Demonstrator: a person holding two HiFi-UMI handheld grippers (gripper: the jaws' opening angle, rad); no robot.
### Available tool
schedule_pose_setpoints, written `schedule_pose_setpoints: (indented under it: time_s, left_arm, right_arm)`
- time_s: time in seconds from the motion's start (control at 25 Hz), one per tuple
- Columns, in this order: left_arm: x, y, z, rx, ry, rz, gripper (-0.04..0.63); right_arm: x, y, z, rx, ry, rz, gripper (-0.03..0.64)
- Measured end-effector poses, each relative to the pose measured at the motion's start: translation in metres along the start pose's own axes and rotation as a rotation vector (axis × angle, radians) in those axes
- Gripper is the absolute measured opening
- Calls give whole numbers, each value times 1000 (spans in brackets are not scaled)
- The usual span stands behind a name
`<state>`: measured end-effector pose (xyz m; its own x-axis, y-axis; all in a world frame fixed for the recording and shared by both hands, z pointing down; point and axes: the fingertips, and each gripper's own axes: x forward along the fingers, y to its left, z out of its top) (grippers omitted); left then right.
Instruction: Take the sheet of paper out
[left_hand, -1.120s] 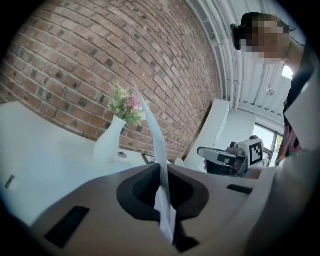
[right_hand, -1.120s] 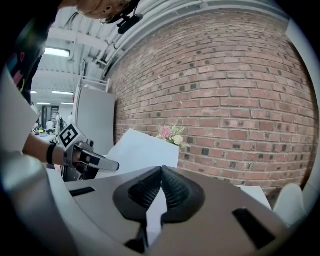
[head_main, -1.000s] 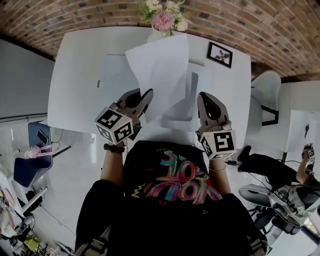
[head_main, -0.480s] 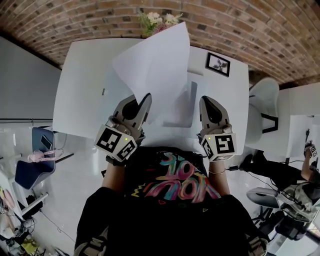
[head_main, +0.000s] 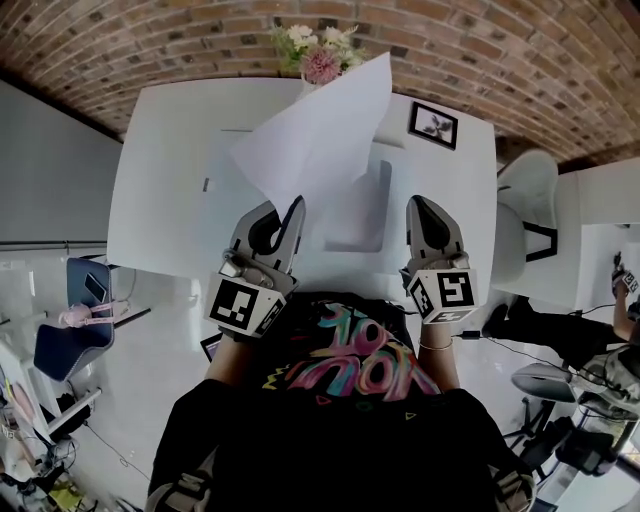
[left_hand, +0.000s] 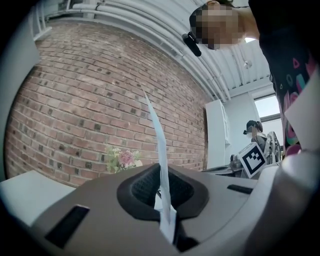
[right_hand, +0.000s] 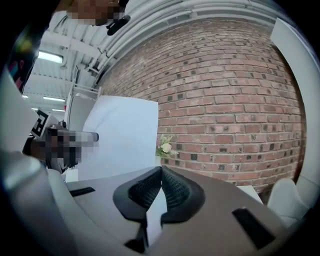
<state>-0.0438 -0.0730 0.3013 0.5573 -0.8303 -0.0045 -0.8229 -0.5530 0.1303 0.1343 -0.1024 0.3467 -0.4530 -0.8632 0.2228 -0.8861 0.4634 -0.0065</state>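
My left gripper (head_main: 292, 212) jaws pinched the sheet of paper (head_main: 315, 140) by one corner | right gripper (head_main: 421, 205) clenched, empty | risk: thin corner hold, sheet could slip.

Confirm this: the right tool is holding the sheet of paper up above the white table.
No: the left tool holds the sheet of paper up above the white table. The left gripper view shows the sheet pinched between its pads.
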Motion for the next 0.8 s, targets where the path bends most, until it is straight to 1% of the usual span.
schedule_pose_setpoints:
  time_s: [0.32, 0.6, 0.8]
  left_arm:
    - [1, 5, -7, -8, 15, 15, 21]
    - [2, 11, -9, -7, 18, 34, 21]
    - [1, 14, -12, -13, 22, 47, 21]
  right_arm:
    - [-4, -9, -3, 25, 2, -29, 20]
    - [-2, -9, -4, 16, -3, -14, 20]
    - [-2, -9, -3, 30, -6, -4, 20]
